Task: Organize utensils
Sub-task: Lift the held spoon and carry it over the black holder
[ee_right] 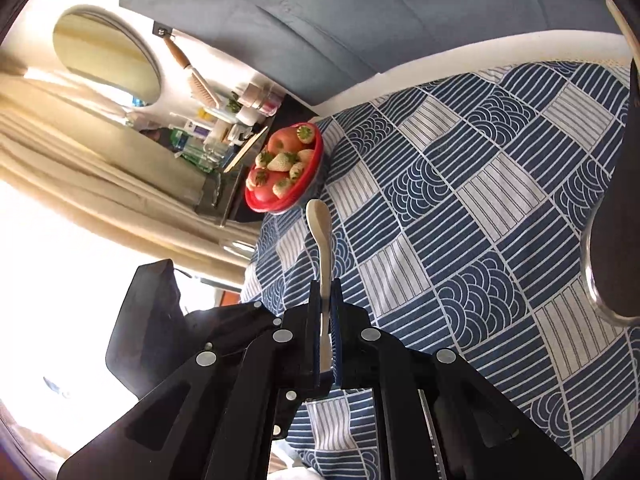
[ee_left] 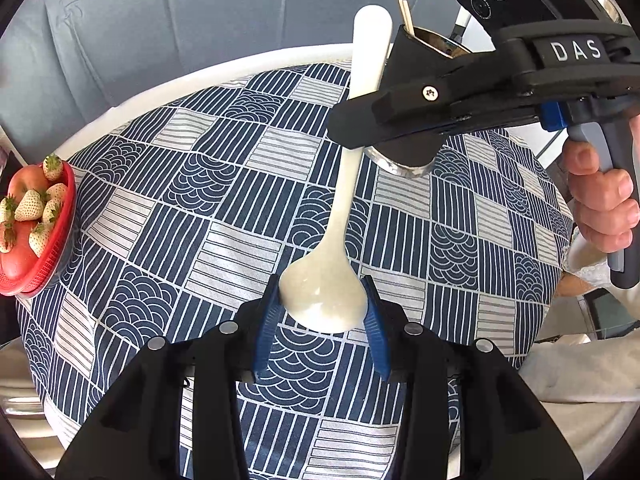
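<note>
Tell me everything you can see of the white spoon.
The white spoon is one smooth, glossy piece, plastic or ceramic by its look, with a long flat handle that widens to a rounded end and a deep oval bowl. It hangs in the air above the patterned tablecloth, touching nothing but grippers. The left gripper clamps the bowl between its blue pads; the right gripper is shut on the handle, edge-on between its fingers. The handle's tip points toward the metal utensil holder.

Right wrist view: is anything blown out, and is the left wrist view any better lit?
Right wrist view: the window area at lower left is washed out white, yet the spoon reads clearly. Left wrist view: even light, sharp tablecloth, only fisheye bending at the edges.
</note>
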A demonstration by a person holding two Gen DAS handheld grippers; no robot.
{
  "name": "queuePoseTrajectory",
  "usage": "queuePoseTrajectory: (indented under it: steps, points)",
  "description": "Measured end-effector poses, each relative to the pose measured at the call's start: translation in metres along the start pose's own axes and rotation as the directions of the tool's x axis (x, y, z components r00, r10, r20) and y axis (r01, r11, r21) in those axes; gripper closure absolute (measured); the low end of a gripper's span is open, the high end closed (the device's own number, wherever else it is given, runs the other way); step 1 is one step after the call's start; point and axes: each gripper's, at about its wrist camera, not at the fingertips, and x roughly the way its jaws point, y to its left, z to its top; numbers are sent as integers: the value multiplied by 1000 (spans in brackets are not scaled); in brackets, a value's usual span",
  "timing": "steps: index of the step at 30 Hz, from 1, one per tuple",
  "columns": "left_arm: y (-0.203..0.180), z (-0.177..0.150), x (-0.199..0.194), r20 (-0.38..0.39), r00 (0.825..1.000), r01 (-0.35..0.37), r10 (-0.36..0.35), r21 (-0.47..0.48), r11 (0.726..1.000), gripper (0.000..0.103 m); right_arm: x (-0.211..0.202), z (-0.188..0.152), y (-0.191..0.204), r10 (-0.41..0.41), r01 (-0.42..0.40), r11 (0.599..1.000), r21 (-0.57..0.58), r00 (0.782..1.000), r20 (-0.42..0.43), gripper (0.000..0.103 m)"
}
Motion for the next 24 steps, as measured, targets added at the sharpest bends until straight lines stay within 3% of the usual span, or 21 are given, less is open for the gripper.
queuePoseTrajectory:
  steps: [11,24]
  points:
    - [-49,28,-18,59,993,-102,105,-45,994,63,-63,17,12,24,-27,983,-182,999,-23,98]
    - [-116,81,-37,131,972,-193,195,-33,981,63,-157,30,12,61,-41,934,-354,997,46,98]
